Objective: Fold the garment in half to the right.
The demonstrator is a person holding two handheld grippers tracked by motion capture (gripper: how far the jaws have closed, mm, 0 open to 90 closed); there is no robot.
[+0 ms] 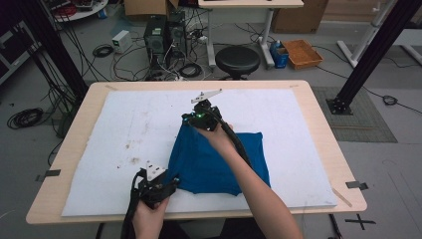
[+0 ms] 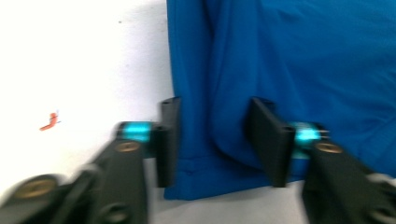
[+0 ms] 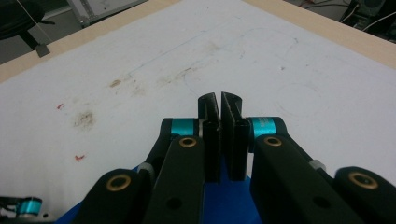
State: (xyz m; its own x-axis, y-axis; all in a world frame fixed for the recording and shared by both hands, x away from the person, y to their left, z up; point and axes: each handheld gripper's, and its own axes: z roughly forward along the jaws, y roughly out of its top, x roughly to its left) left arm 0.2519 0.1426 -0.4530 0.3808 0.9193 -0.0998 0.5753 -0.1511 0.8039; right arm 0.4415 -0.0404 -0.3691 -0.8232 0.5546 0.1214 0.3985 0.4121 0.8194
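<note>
A blue cloth [image 1: 219, 159] lies folded on the white mat [image 1: 124, 124]. My right gripper [image 1: 195, 118] is at the cloth's far left corner. In the right gripper view its jaws [image 3: 219, 109] are pressed together, with blue cloth [image 3: 224, 200] bunched at their base. My left gripper [image 1: 169, 183] sits at the cloth's near left corner. In the left gripper view it [image 2: 219, 140] stands open, its two jaws on either side of a folded edge of the cloth [image 2: 289, 60], low over the mat.
The mat covers most of the wooden table [image 1: 318, 114] and carries brown stains [image 1: 132, 147] left of the cloth. Beyond the far edge stand a black stool [image 1: 238, 59], computer towers [image 1: 155, 35], loose cables and an orange bin [image 1: 302, 53].
</note>
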